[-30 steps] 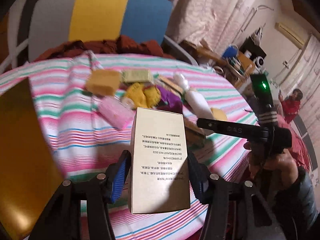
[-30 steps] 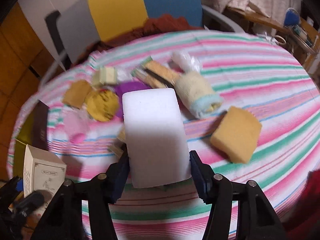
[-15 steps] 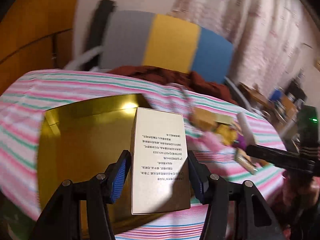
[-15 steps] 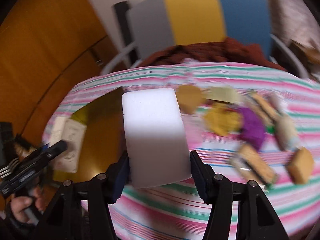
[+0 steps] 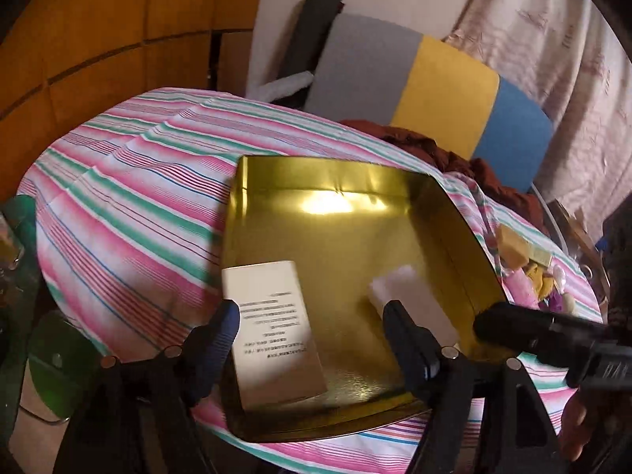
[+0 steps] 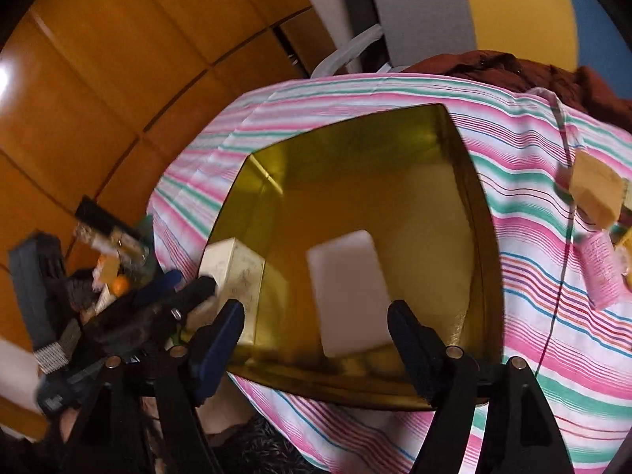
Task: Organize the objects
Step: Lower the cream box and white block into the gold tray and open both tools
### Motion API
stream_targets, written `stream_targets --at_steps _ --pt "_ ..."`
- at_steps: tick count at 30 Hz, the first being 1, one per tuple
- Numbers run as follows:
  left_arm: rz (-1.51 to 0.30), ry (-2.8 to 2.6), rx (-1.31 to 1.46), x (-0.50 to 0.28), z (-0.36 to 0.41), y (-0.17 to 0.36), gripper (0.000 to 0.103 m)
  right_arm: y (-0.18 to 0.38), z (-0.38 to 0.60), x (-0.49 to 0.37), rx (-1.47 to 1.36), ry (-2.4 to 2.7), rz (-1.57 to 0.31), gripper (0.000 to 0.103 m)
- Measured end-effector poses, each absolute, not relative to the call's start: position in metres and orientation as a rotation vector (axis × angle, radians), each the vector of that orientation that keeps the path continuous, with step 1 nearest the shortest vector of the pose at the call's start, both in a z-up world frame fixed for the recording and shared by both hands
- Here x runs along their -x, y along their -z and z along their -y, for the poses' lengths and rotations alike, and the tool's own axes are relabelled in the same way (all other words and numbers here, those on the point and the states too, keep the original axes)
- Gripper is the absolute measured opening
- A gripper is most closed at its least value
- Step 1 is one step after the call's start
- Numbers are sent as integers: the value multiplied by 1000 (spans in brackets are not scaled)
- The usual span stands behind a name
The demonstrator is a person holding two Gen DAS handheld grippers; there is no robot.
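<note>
Several lines of small dark print are seen on the cream box [image 5: 272, 328] lying in the gold tray [image 5: 355, 181], but they are too blurred to be read.

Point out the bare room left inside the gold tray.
Gold tray: its far half is bare, beyond the cream box and the white block; a strip lies free between them too. Crowded: the striped cloth right of the tray, with sponges and packets.

One gold tray [image 5: 454, 213] sat on the striped cloth, holding two items: one printed cream carton [image 5: 272, 328] and one white foam block [image 6: 347, 292]. Two yellow sponges [image 5: 513, 245] showed beyond it.
</note>
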State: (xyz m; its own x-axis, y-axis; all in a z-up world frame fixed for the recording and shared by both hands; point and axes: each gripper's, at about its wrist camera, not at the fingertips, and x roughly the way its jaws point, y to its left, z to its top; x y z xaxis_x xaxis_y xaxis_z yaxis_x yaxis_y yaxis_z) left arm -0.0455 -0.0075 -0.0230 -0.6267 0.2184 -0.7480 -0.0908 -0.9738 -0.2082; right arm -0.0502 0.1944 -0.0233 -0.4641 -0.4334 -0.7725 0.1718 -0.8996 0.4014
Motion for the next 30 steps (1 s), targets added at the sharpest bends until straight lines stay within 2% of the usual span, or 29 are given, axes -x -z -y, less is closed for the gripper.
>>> stream_targets --at_steps 3,9,22,30 --pt "240 -2694 1249 45 12 20 76 25 -194 42 -1386 2418 334 76" --pt "187 -2729 1183 36 2 2 76 11 -199 26 -1328 2543 232 89" --pt "46 -2791 1083 16 -19 -17 76 -5 -200 9 -1214 2777 29 98" --pt "-48 -2773 1044 10 -38 -19 76 -13 -217 2 -1159 2877 9 102"
